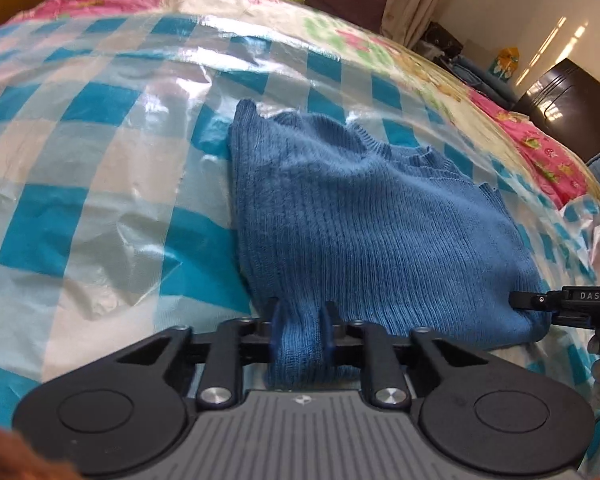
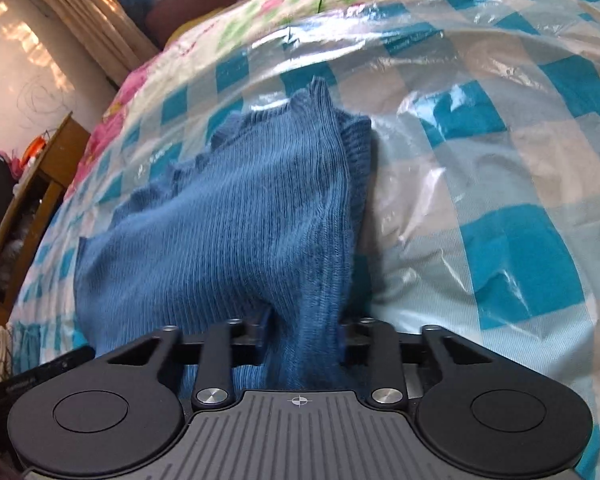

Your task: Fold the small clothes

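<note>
Knitwear stretches forward from both grippers, the blue sweater (image 1: 352,216) pinched by its near hem in left gripper (image 1: 300,328) and right gripper (image 2: 304,332) jaws, over the bed (image 1: 80,200).

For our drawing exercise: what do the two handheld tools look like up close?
Both the left tool and right tool are matte black, with two round discs, silver screws, a ribbed grey centre plate bearing a small white mark, and blue-padded fingers. Seen side-on, the right tool reads "DAS".

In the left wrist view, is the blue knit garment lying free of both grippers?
No: the left gripper pinches the blue knit garment between its fingers, and the right gripper grips its corner.
</note>
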Tool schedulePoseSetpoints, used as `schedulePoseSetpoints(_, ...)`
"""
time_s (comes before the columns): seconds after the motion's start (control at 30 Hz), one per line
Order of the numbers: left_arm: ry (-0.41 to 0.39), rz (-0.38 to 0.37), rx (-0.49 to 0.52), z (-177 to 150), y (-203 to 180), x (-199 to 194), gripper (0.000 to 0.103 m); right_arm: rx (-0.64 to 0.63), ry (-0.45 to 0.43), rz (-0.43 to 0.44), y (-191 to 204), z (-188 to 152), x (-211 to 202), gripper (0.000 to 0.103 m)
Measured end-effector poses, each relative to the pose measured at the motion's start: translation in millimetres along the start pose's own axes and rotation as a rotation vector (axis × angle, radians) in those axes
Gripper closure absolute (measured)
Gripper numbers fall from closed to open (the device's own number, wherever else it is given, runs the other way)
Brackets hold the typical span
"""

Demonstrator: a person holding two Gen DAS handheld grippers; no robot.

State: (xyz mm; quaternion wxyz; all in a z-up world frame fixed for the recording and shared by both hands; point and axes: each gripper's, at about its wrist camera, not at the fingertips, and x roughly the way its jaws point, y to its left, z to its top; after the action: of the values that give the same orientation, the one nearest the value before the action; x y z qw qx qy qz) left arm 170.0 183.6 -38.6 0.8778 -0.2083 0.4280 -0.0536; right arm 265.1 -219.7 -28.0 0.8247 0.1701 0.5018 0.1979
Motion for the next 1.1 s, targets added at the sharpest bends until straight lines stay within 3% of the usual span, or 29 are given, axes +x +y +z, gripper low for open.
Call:
schedulePoseSetpoints(0.1, 0.038, -0.055, -0.027, -3.8, 2.1, -2.7, 0.087, -0.008, 0.023, 0.012, 0.1, -7.5, -5.4, 0.081)
schedulePoseSetpoints(0.3, 0.125, -0.069, 0.063, -28.0, -19.1, -9.3, 0.088, -0.053, 0.084, -0.008, -5.7, -34.7, -31.7, 0.084)
schedulePoseSetpoints(0.53, 0.209, -0.079, 0.078, -61.8, -27.8, -33.0, 0.088, -0.093, 0.167, -0.063, -24.1, -75.8, -78.9, 0.085)
schedulePoseSetpoints(0.67, 0.172, -0.048, 0.106, -61.3, -34.5, -46.4, 0.088, -0.075, 0.139, -0.097, -26.2, -77.9, -100.3, 0.078)
schedulePoseSetpoints(0.87, 0.053, 0.027, 0.089, -47.9, -29.9, -67.7, 0.088, -0.174, -0.058, -0.211, -1.2, -60.8, -132.6, 0.072)
schedulePoseSetpoints(0.97, -0.002, -0.010, 0.089, -36.6, -35.0, -70.6, 0.085, -0.201, -0.097, -0.182, 13.1, -47.2, -120.3, 0.071)
schedulePoseSetpoints(1.1, -0.017, -0.015, 0.156, -20.6, -59.5, -48.5, 0.083, -0.224, -0.060, -0.121, 35.9, -32.7, -76.0, 0.069)
